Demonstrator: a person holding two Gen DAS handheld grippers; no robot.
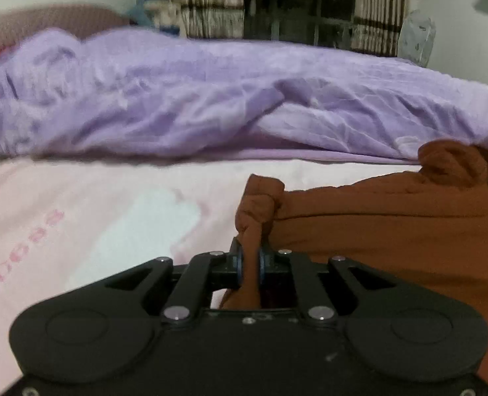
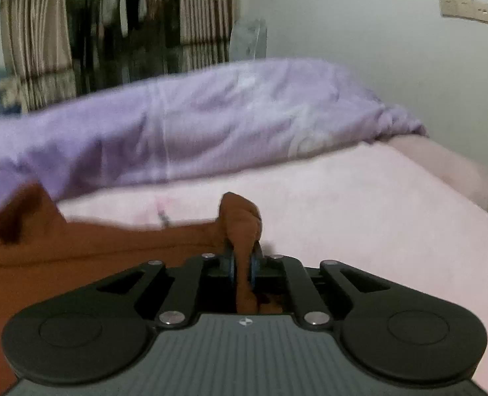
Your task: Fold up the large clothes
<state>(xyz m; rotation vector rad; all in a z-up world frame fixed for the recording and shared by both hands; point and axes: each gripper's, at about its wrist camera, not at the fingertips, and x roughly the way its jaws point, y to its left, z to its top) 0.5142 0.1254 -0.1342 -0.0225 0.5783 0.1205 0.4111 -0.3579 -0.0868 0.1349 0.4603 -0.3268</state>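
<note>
On the bed, over its pink sheet (image 1: pixel 95 217), the left claw (image 1: pixel 250 260) is clamped on a bunched corner of the brown garment (image 1: pixel 392 217), cloth squeezed between its pads; to the right, the right claw (image 2: pixel 242 264) pinches the opposite corner the same way, with the garment's top edge stretched between the two and its body trailing toward the person. A rumpled purple duvet (image 1: pixel 178 99) lies just beyond along the far side. Judged step: both corners gripped, carrying the edge to lay or fold it; next calls for even tension, level claws, and staying short of the duvet.
</note>
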